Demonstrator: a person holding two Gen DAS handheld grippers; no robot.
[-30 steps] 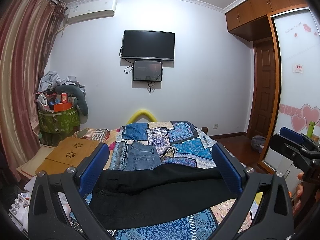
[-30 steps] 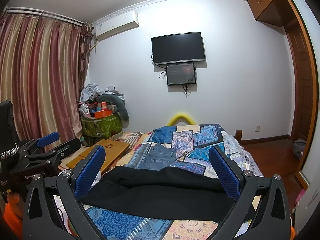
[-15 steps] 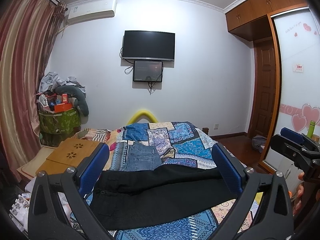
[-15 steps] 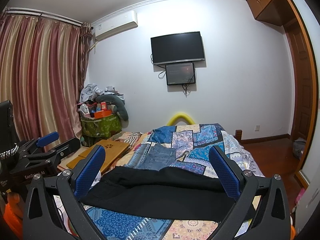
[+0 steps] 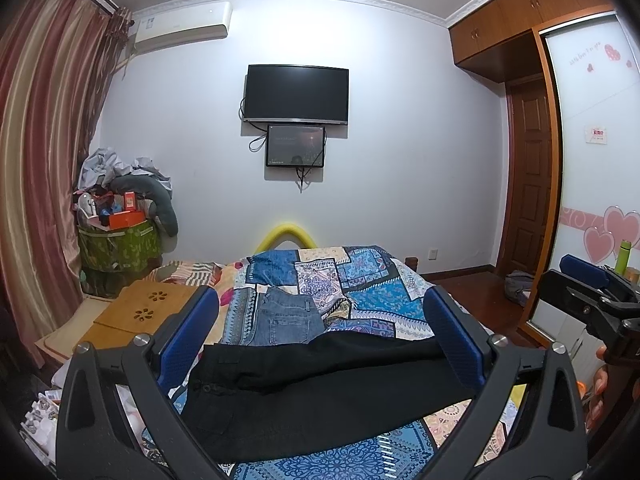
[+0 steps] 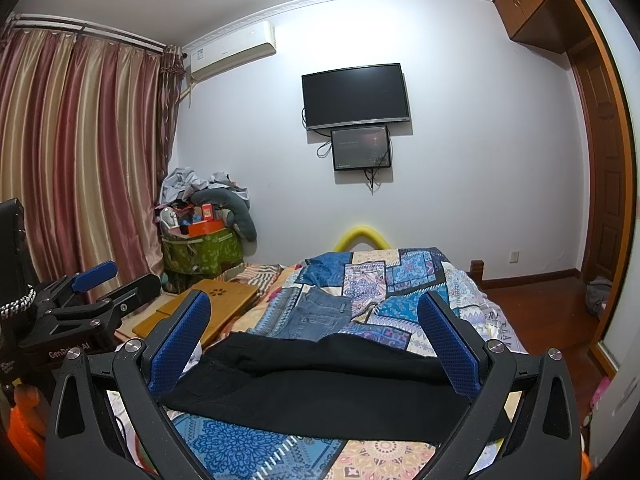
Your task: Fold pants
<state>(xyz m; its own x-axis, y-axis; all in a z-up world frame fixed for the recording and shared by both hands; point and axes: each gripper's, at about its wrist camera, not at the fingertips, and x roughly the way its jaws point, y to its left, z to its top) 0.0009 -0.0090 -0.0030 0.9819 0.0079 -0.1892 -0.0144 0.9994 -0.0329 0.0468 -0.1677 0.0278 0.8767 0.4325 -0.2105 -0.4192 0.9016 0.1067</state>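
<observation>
Looking like someone's home bedroom: a bed wearing a blue patchwork quilt (image 5: pixel 360 280), striped pink-gold curtains (image 6: pixel 80 160) hanging, black wall-mounted TV (image 5: pixel 296 94), white air conditioner (image 5: pixel 184 26), wooden wardrobe cabinets (image 5: pixel 520 12).

Black pants (image 5: pixel 320 392); blue patchwork bedspread (image 5: pixel 360 276); red-gold striped curtain (image 6: pixel 80 160)

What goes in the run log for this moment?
left gripper open | right gripper open | black pants flat on bed, unheld | jeans behind

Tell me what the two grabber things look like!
Each gripper is black and forked, with two long fingers. The left gripper and right gripper both have bumpy blue pads and shiny silver screws. White lettering marks the left one's side.
</observation>
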